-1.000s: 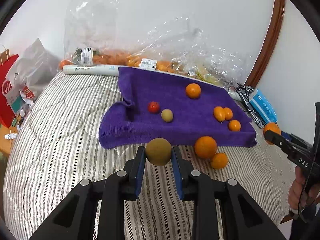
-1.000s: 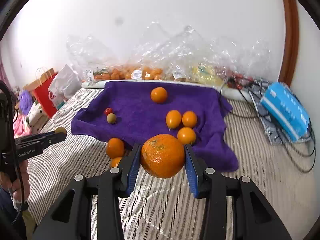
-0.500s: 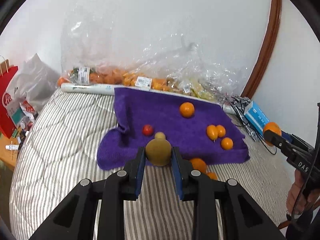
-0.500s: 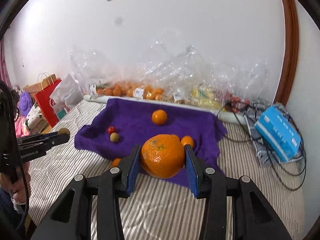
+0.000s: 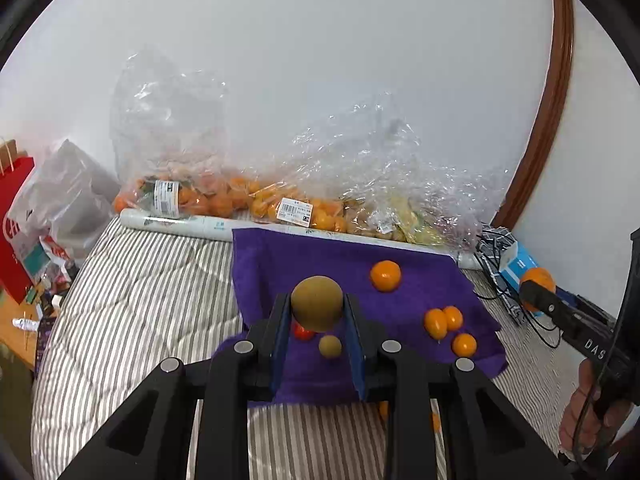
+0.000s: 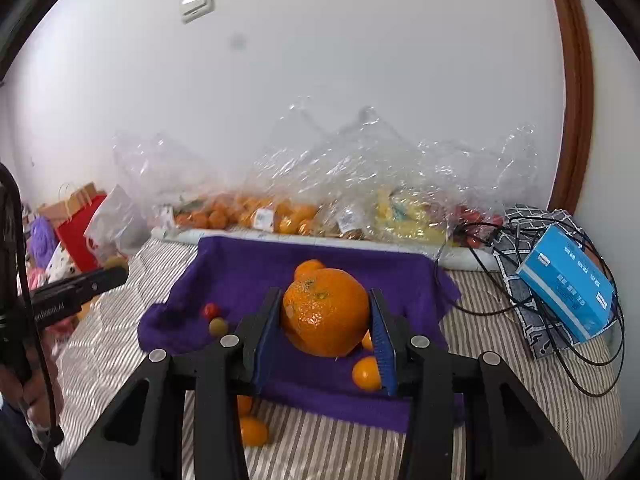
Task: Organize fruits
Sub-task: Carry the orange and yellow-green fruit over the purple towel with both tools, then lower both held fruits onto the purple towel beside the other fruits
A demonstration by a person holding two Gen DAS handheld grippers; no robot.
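Observation:
My left gripper (image 5: 316, 312) is shut on a brown-green round fruit (image 5: 317, 302), held in the air above the purple towel (image 5: 304, 264). My right gripper (image 6: 325, 316) is shut on a large orange (image 6: 325, 312), also lifted over the towel (image 6: 240, 268). On the towel lie a small red fruit (image 6: 211, 310), a small green-brown fruit (image 5: 330, 346), one orange (image 5: 385, 275) at the back and three small oranges (image 5: 444, 322) at the right. Two more oranges (image 6: 253, 431) lie on the striped bedcover in front of the towel. The right gripper with its orange (image 5: 538, 280) shows at the left wrist view's right edge.
Clear plastic bags of oranges and other fruit (image 5: 280, 204) line the wall behind the towel, with a white roll (image 5: 176, 224) in front. A blue box (image 6: 568, 280) and black cables (image 6: 560, 332) lie at the right. Red and grey bags (image 5: 36, 216) stand beside the bed's left edge.
Both grippers rose and tilted up with their fruit, so the towel and loose fruit now sit lower and further off in both views. Neither grip changed.

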